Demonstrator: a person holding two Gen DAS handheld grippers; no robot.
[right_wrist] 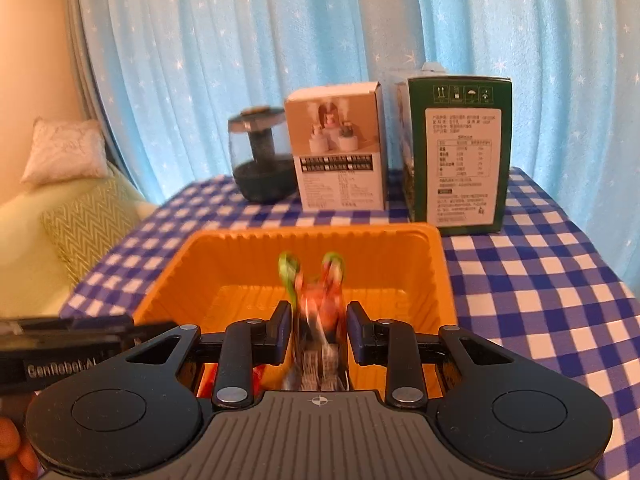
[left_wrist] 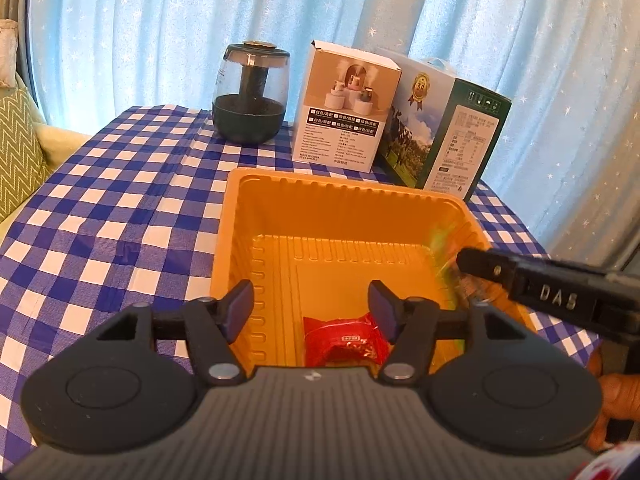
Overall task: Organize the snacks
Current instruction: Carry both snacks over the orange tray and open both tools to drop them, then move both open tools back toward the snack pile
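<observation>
An orange plastic tray [left_wrist: 340, 178] sits on the blue-checked tablecloth, and both grippers hang over its near end. My left gripper [left_wrist: 311, 292] is open; a red snack packet [left_wrist: 340, 340] lies on the tray floor below the gap, untouched by the fingers. My right gripper [right_wrist: 319, 307] is shut on a green and red snack packet [right_wrist: 320, 280], which is blurred and sticks up past the fingertips above the tray [right_wrist: 312, 232]. In the left wrist view the right gripper [left_wrist: 480, 266] reaches in from the right, over the tray's right wall.
Behind the tray stand a dark glass jar [left_wrist: 250, 96], a white carton [left_wrist: 340, 108] and a green carton [left_wrist: 448, 132], with a blue starred curtain beyond. A sofa with cushions [right_wrist: 80, 216] is on the left. A person's hand [left_wrist: 616, 400] shows at the right edge.
</observation>
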